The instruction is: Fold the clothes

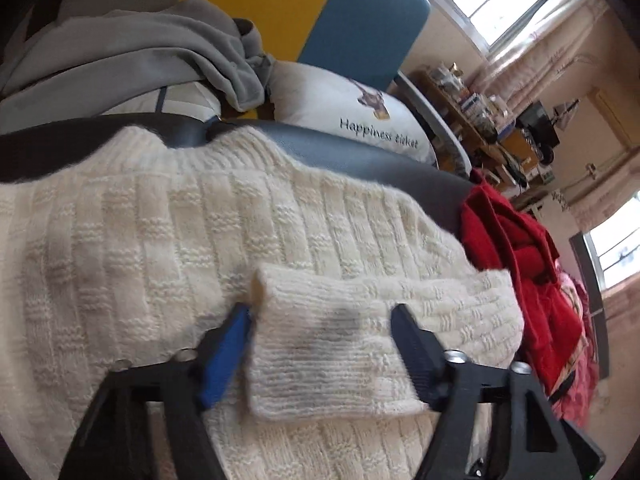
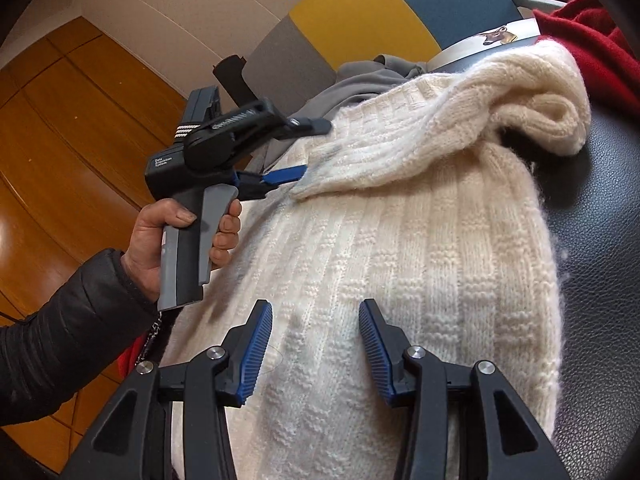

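In the left wrist view, the left gripper is sitting with its jaws spread wide on either side of the sleeve cuff, touching or nearly touching the knit but not pinching it; the cuff is lying directly between the jaws and the sleeve's long axis is running rightward and slightly up across the body of the cream sweater, toward the red garment at the far right. The sweater itself is lying spread on a dark leather surface, with a grey garment and a white pillow behind it. In the right wrist view the same left gripper is appearing at the left, held by the left hand, its jaws bracketing the cuff end of the folded-over sleeve, whose bulk is bunching toward the upper right. Further right and lower, the right gripper is hovering over the lower body of the sweater with its jaws moderately wide and nothing between them but flat knit underneath. Judging from this, the left gripper is the nearer one to the sleeve, and the coming move is depending on the sleeve lying crosswise over the torso, so any smoothing or further folding would run along that left-to-right axis.
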Tool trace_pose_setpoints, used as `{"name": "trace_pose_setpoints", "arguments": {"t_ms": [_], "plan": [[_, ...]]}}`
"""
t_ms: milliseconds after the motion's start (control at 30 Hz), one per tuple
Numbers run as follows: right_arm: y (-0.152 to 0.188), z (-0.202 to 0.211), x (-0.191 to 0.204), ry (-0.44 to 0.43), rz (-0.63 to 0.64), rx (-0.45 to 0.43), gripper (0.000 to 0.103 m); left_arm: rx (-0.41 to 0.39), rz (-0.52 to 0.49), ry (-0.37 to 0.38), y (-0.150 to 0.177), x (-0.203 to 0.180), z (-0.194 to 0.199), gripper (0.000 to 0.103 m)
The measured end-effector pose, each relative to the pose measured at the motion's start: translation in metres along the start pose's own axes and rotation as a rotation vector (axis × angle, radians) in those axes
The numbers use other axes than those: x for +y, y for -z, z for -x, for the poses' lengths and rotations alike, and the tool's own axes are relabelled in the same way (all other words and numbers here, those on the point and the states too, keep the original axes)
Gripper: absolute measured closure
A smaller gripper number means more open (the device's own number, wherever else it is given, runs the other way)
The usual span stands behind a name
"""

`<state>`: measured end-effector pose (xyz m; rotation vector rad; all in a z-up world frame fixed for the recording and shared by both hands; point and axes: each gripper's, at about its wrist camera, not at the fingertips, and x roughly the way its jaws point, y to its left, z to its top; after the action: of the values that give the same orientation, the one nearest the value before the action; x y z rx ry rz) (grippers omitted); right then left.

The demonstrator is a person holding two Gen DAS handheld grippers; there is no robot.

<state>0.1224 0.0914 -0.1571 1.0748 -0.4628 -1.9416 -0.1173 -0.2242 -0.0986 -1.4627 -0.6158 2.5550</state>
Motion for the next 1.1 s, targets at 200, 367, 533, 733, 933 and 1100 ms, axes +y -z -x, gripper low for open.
{"name": "trace_pose_setpoints", "arguments": {"t_ms": [200, 367, 533, 733, 933, 1100], "plan": [[0.0, -0.004, 0.002, 0.003, 0.001, -0.001, 0.057, -0.04, 0.048, 0.023, -0.012, -0.002, 0.02, 0.092], [0.001, -0.005, 0.003, 0.009, 0.003, 0.0, 0.057, -0.192, 0.052, 0.133, -0.049, -0.024, 0.093, 0.092], [0.003, -0.006, 0.006, 0.018, 0.008, 0.0, 0.057, -0.334, 0.036, 0.193, -0.082, -0.038, 0.17, 0.092], [0.003, -0.009, 0.008, 0.025, 0.008, 0.001, 0.057, -0.393, 0.056, 0.176, -0.076, -0.016, 0.215, 0.092], [0.003, -0.009, 0.006, 0.017, 0.001, -0.001, 0.057, -0.382, 0.159, 0.129, -0.043, 0.042, 0.215, 0.092], [-0.005, -0.006, 0.008, 0.056, -0.01, 0.005, 0.057, -0.308, 0.279, 0.092, -0.007, 0.098, 0.187, 0.092]]}}
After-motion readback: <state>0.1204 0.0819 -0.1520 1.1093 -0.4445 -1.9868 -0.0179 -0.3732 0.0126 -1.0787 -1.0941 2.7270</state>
